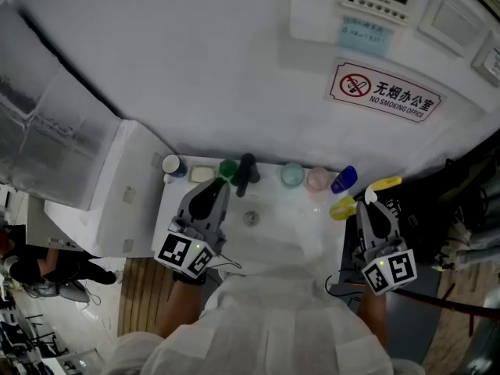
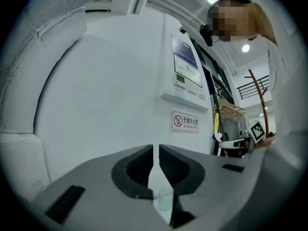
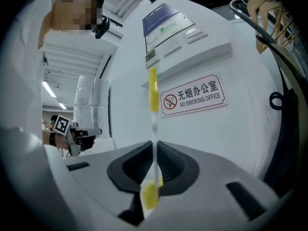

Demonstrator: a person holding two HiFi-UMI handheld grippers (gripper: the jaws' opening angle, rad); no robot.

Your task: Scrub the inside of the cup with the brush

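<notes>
None of the scrubbing is done: the teal cup [image 1: 292, 175] stands on the bench [image 1: 281, 231], and the brush [image 3: 153, 90] is gripped well apart from it.
The cup sits upright at the back of the white bench by the wall [image 1: 195, 69], beside a pink cup [image 1: 317, 180], and nothing touches either. The left gripper [image 2: 155, 150] points level toward the wall, its jaws closed together on nothing; the teal cup shows low through the slit between them, farther ahead. The right gripper [image 3: 154, 146] has its jaws clamped on the brush's thin white neck, off to the right. Left to do, as I judge it: take hold of the cup, bring the brush inside, scrub. The brush's long axis runs about upright, crosswise to the jaws, with one yellow end above them and one below. I cannot tell which end bears the bristles.
</notes>
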